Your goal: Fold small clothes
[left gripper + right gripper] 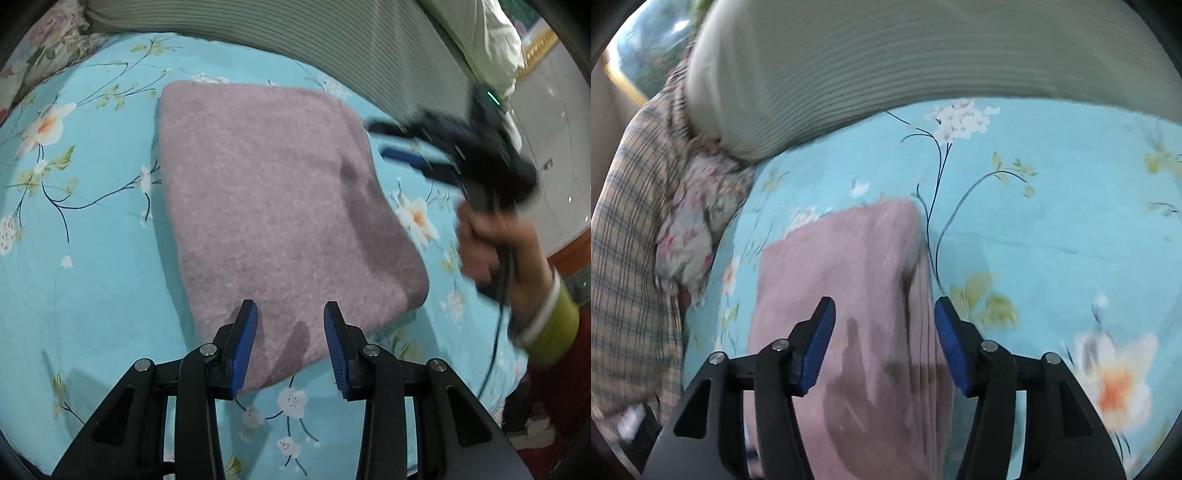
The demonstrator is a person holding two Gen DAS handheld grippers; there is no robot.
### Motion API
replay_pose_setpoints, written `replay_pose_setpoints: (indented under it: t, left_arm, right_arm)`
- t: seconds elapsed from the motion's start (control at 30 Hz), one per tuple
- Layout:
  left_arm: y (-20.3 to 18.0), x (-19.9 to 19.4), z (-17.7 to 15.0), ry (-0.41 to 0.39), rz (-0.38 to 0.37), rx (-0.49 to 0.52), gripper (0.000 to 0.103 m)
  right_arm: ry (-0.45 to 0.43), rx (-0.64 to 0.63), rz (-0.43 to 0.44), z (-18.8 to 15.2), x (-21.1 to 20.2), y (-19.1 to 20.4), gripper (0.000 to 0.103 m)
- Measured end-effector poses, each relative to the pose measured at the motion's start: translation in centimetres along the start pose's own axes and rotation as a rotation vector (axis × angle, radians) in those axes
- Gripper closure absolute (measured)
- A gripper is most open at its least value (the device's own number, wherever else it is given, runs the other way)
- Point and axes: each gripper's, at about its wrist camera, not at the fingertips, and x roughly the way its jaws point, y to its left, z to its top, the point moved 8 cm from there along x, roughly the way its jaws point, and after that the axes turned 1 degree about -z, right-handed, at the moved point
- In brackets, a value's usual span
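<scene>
Folded mauve knit garment [273,206], heathered. Turquoise bedsheet [96,280], white-and-orange blossoms, dark stems. Grey-green ribbed blanket [886,59] at twelve o'clock. Beige plaid cloth [631,258], nine o'clock. Blue ribbed pads [243,347], black arms.

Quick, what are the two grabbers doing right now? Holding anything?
Left gripper: open, holding nothing, above the pink folded cloth.
Right gripper: open, holding nothing, also above the cloth.

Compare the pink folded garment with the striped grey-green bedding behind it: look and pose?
The pink folded garment is plain and fuzzy; the striped grey-green bedding is ribbed with fine lines. The garment lies flat as a neat rectangle; the bedding bulges in a long roll at the far edge. Both rest on the blue floral sheet.
</scene>
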Motion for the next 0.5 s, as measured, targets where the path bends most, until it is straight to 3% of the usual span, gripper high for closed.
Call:
replay_pose_setpoints:
  t: [0.03,0.07,0.13,0.2,0.3,0.37,0.4,0.5]
  left_arm:
    - [0.2,0.2,-0.3,0.007,0.003,0.0,0.066]
    - [0.5,0.6,-0.5,0.019,0.003,-0.007,0.066]
    - [1.1,1.4,-0.9,0.039,0.006,-0.029,0.068]
    - [1.5,1.9,-1.2,0.049,-0.004,-0.047,0.069]
    - [1.6,2.9,-1.5,0.059,0.007,-0.05,0.069]
    - [1.6,3.5,-1.9,0.066,0.019,-0.044,0.069]
    - [1.6,3.8,-1.9,0.067,0.03,-0.036,0.069]
    - [1.5,3.5,-1.9,0.075,0.029,-0.023,0.069]
  right_arm:
    - [0.03,0.014,0.016,0.5,1.1,0.0,0.097]
    - [0.048,0.013,0.027,1.1,1.6,0.2,0.096]
    - [-0.002,-0.023,0.04,2.0,0.7,1.0,0.096]
    - [-0.008,-0.052,-0.002,1.7,0.7,0.9,0.096]
    - [0.048,-0.032,-0.071,0.3,2.5,-1.0,0.095]
    - [0.06,0.001,-0.064,-0.3,2.8,-1.9,0.092]
    - [0.04,0.011,-0.055,-0.2,1.9,-1.8,0.085]
    - [-0.034,-0.008,-0.074,-0.1,-1.8,-1.2,0.084]
